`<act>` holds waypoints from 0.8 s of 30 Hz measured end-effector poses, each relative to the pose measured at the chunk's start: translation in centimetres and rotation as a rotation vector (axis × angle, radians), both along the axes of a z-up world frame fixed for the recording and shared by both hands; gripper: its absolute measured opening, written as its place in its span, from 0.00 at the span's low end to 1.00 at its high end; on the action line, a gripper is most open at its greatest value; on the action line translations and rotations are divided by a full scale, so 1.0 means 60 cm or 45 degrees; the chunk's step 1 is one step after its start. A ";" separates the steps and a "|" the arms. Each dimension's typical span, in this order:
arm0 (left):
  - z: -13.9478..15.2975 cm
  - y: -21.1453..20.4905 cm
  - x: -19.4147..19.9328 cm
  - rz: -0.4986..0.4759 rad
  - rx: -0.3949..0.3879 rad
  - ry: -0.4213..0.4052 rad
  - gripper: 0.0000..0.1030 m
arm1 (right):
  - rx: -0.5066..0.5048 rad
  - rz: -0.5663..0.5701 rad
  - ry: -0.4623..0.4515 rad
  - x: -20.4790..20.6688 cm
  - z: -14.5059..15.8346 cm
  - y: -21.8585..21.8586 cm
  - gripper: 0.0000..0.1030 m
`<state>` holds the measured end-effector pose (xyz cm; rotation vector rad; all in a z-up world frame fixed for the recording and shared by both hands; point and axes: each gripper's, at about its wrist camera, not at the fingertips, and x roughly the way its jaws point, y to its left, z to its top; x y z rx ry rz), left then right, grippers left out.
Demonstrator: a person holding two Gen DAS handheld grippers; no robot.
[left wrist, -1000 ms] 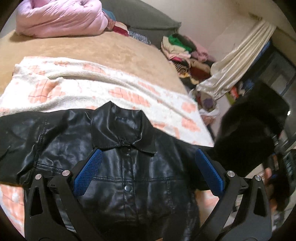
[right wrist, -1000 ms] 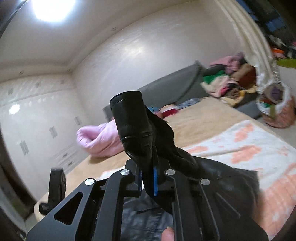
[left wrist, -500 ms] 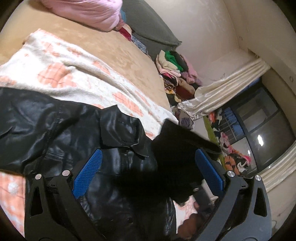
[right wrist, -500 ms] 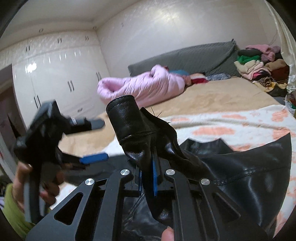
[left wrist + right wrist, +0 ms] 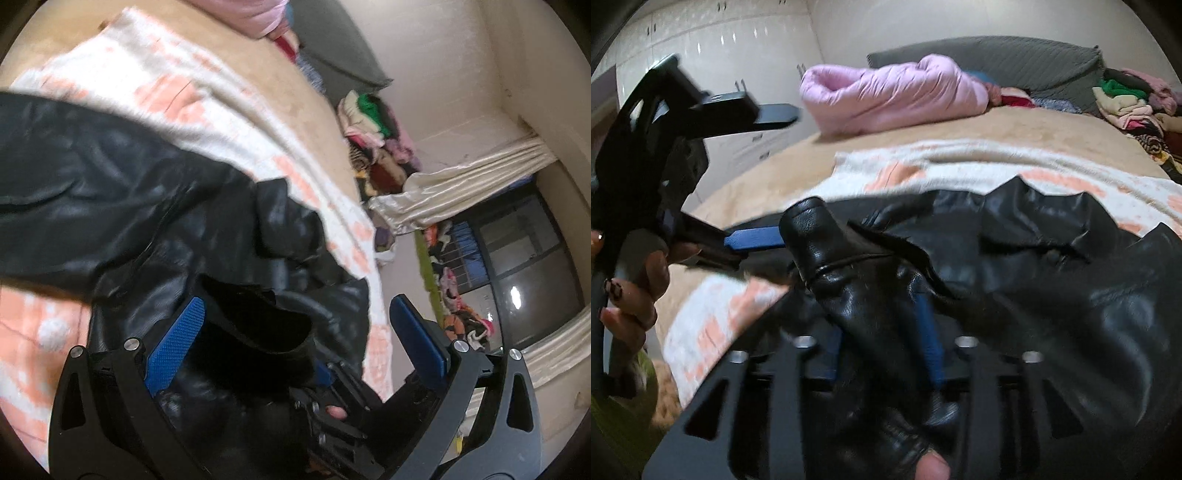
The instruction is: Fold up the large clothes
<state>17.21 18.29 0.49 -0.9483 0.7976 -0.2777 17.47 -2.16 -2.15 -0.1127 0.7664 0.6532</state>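
Room: bedroom with a white wardrobe (image 5: 701, 48), a cream curtain (image 5: 461, 184) and a dark window (image 5: 535, 258) is seen.
Bed: a tan bed (image 5: 1034, 136) is covered in part by a white and peach blanket (image 5: 960, 166); a grey headboard cushion (image 5: 1015, 55) is set at its far side.
Beyond the jaws: a pink duvet (image 5: 886, 96) is bundled well ahead of the right jaws; a pile of clothes (image 5: 1126, 99) is stacked ahead and to their right.
Jacket: a black leather jacket (image 5: 110, 192) is spread on the blanket, its collar (image 5: 284, 221) ahead of the left jaws.
Sleeve: the jacket's sleeve (image 5: 849, 266) is stood up between the right jaws, its cuff (image 5: 807, 221) raised ahead of them; in the left wrist view its open end is seen between the left jaws.
Right gripper (image 5: 886, 343): the jaws are opening, with the sleeve between the blue pads; whether the pads press on it cannot be told, as they are blurred and partly hidden.
Left gripper (image 5: 295, 343): the jaws are held wide, nothing pressed by the blue pads (image 5: 173, 347); the right gripper is seen low between them.
Left hand (image 5: 635, 288): wrapped round the left gripper's handle, to the left of the right jaws.
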 end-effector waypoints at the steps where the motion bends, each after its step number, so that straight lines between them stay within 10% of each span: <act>1: -0.009 0.001 -0.001 -0.004 -0.001 0.019 0.92 | -0.021 0.011 0.010 -0.004 -0.007 0.003 0.73; 5: -0.044 -0.002 -0.007 -0.006 0.039 0.112 0.92 | -0.005 0.046 0.028 -0.031 -0.002 -0.010 0.93; 13: -0.085 -0.042 -0.004 -0.007 0.186 0.241 0.90 | 0.116 -0.170 -0.003 -0.035 0.049 -0.137 0.77; 15: -0.085 -0.063 0.001 0.000 0.281 0.239 0.66 | 0.109 -0.259 -0.016 -0.027 0.059 -0.176 0.64; 17: -0.078 -0.072 0.005 0.014 0.337 0.227 0.12 | 0.087 -0.339 -0.028 -0.022 0.064 -0.208 0.58; 24: 0.051 -0.123 0.001 -0.071 0.432 -0.051 0.02 | 0.106 -0.643 -0.039 -0.006 0.080 -0.345 0.56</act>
